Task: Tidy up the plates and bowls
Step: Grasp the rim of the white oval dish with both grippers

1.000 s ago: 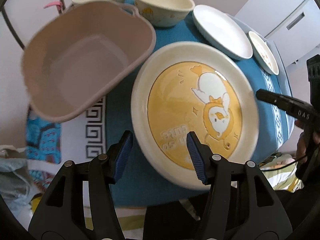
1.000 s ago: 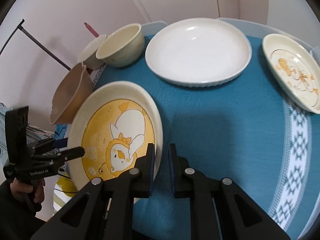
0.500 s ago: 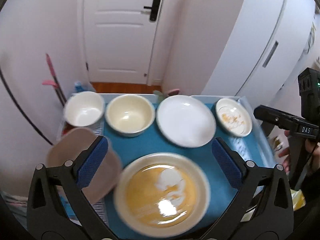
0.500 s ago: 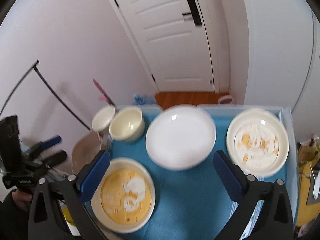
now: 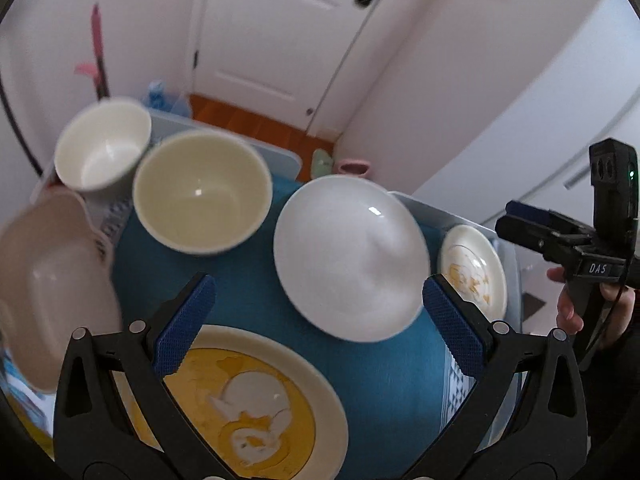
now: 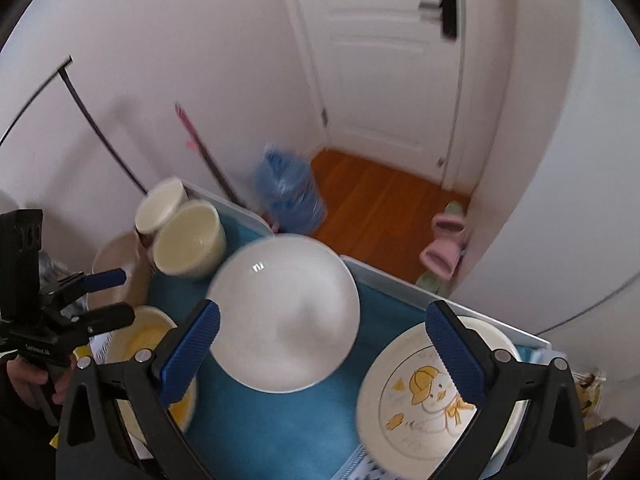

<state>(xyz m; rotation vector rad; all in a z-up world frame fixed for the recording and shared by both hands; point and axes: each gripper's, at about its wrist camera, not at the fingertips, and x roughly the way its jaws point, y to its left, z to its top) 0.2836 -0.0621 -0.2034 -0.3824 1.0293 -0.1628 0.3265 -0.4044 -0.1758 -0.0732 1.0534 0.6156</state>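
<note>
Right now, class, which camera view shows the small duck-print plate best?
The right wrist view: the small duck-print plate lies near, its capped duck plain. The left wrist view shows it small at the table's far edge, partly behind a claw finger.

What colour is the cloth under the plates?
Teal blue cloth, patterned white border; clearest from the left wrist.

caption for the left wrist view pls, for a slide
Left gripper open above a blue table holding two bowls, three plates and a beige basin.
</note>
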